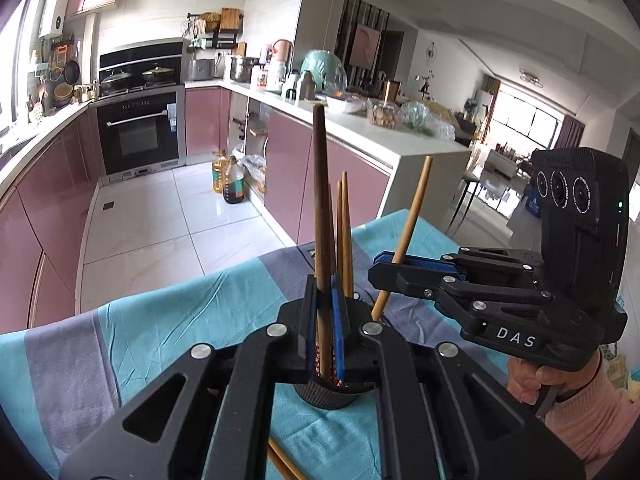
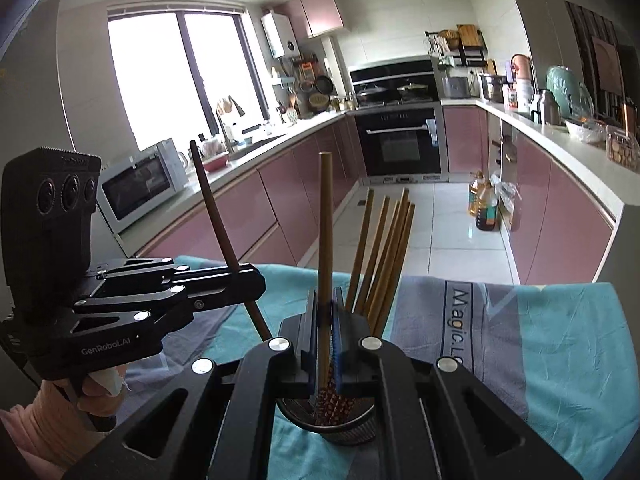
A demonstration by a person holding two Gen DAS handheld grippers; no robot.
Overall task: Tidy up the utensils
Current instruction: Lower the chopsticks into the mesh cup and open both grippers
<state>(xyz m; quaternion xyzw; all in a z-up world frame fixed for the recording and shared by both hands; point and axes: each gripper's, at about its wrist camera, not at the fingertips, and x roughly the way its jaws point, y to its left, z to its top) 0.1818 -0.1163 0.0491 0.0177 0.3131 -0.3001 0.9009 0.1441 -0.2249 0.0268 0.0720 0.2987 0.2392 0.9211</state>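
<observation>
My left gripper is shut on a dark brown chopstick, held upright with its lower end in a round dark holder on the teal cloth. My right gripper is shut on a lighter wooden chopstick, also upright over the same holder. Several chopsticks lean in the holder to the right. Each gripper shows in the other's view: the right gripper grips its chopstick, and the left gripper grips the dark one.
The table wears a teal and grey cloth. Loose chopsticks lie on it near the front edge. Beyond are pink kitchen cabinets, an oven, oil bottles on the tiled floor and a cluttered white counter.
</observation>
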